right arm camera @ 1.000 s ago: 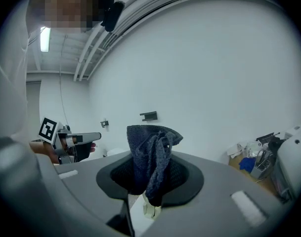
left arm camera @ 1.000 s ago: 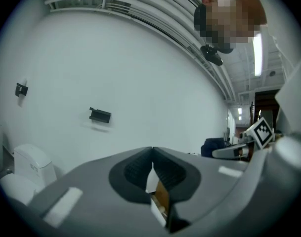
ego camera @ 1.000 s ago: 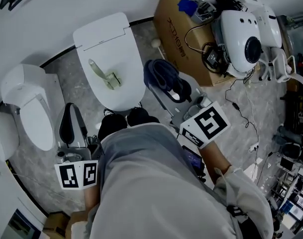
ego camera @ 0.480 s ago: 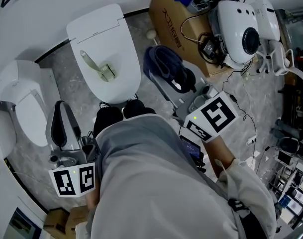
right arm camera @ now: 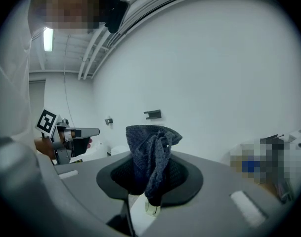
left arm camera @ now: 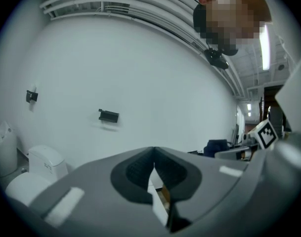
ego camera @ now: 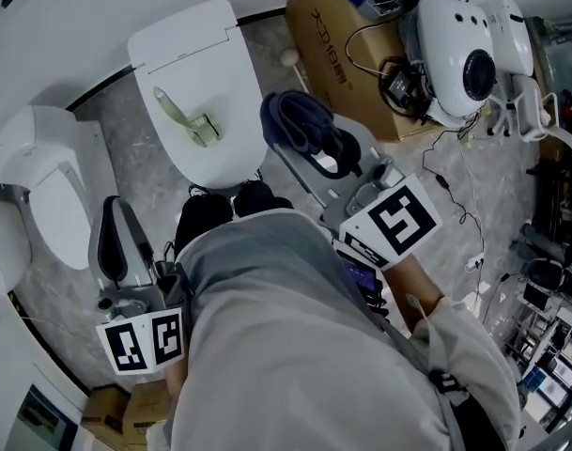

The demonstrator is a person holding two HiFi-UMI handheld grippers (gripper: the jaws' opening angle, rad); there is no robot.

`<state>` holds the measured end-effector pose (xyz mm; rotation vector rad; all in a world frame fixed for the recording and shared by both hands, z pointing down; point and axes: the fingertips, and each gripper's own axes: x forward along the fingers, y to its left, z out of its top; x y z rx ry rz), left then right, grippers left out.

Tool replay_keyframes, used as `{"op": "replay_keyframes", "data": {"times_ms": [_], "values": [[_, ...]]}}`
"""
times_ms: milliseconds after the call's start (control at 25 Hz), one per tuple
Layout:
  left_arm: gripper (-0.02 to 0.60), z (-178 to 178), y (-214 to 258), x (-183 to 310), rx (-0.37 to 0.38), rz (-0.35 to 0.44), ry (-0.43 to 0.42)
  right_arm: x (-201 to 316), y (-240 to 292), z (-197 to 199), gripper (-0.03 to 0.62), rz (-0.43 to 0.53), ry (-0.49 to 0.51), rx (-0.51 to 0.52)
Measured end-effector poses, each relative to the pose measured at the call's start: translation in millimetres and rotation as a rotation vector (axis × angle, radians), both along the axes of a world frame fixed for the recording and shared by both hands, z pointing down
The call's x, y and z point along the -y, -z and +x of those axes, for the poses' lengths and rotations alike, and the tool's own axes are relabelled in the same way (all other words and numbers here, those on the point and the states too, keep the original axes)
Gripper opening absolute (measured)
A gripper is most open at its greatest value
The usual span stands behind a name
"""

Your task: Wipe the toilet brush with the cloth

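pale green toilet brush [ego camera: 184, 120] lies on closed white toilet lid [ego camera: 220, 54], upper left of frame, untouched. right gripper [ego camera: 325, 158] clenched on dark blue knit cloth [right arm camera: 149, 152], upper centre, beside lid. left gripper [left arm camera: 153, 164] pinched together, empty, lower left. step: approach, wiping not begun. next probably: left gripper parts jaws, grabs brush handle, cloth comes to it.

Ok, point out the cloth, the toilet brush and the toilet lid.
cloth [right arm camera: 149, 149], right gripper view, on its bunched middle fold.
toilet brush [ego camera: 177, 113], head view, on its pale handle.
toilet lid [ego camera: 234, 111], head view, on bare white surface right of the brush.
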<state>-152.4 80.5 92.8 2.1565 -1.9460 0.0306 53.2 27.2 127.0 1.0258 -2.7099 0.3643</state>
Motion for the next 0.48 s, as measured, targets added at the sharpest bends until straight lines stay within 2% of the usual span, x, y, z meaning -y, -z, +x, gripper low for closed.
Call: {"op": "replay_keyframes", "data": {"times_ms": [480], "values": [[0.000, -6, -5, 5, -0.020, 0.003, 0.012, -3, -7, -15, 0.109, -0.011, 0.038, -0.009]]}}
